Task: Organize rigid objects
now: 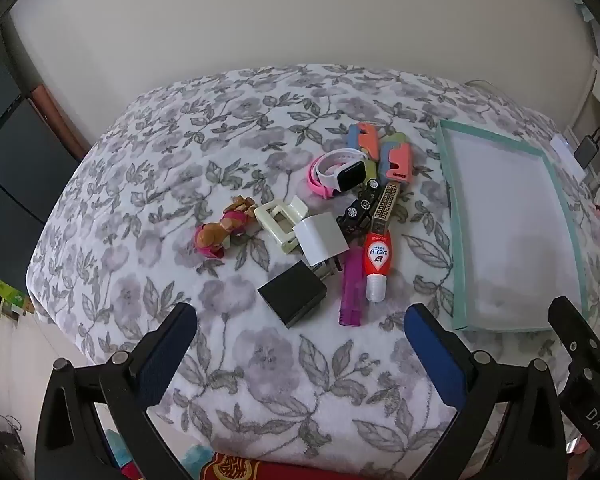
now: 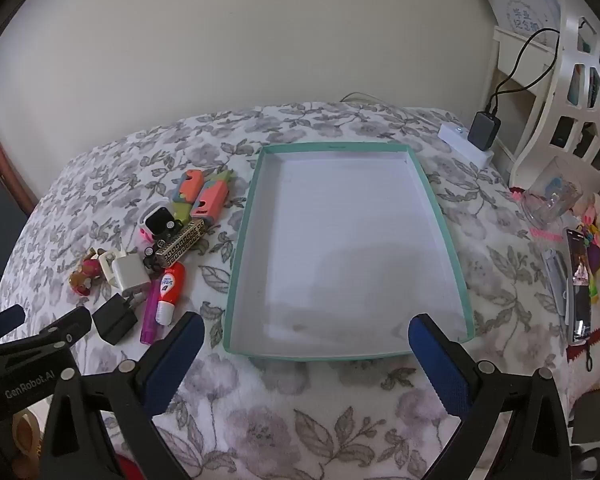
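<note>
Covering bed, floral blanket (image 1: 260, 360); wall (image 1: 260, 20) behind.

"GenRobot.AI" on the left claw (image 2: 32, 322); "DAS" on the right claw (image 1: 584, 316).

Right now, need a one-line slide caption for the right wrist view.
Open right tongs hover over an empty teal-rimmed tray, cluttered small objects waiting to its left on the floral blanket.

Both wrist cameras look steeply down, near the bedspread (image 1: 260, 360), sharing the clutter and tray (image 2: 244, 240).
</note>
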Demonstrator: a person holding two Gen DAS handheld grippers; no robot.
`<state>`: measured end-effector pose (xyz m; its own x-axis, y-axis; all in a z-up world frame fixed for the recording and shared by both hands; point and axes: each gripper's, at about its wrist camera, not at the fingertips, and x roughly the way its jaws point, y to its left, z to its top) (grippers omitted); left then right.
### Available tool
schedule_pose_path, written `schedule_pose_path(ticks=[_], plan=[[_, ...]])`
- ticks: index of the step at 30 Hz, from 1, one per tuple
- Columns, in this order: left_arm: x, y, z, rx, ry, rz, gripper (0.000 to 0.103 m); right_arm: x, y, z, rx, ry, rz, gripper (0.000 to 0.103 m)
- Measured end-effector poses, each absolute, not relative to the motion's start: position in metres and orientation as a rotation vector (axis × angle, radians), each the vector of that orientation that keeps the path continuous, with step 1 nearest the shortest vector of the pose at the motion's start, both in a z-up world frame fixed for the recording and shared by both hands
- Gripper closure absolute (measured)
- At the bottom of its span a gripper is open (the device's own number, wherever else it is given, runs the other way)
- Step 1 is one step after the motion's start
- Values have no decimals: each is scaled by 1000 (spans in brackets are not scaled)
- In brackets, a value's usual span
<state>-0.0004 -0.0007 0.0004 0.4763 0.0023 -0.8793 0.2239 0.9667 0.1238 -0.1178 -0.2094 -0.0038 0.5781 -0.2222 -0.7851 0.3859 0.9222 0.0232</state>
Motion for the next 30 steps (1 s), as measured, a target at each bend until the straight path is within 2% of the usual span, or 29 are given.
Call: schedule_pose_path(ticks=[9, 30], plan=[[-5, -6, 0, 296, 1032, -143, 0, -118, -210, -4, 199, 885, -359, 0], [-2, -3, 0, 250, 1064, -122, 0, -119, -210, -4, 201, 888, -357, 0]])
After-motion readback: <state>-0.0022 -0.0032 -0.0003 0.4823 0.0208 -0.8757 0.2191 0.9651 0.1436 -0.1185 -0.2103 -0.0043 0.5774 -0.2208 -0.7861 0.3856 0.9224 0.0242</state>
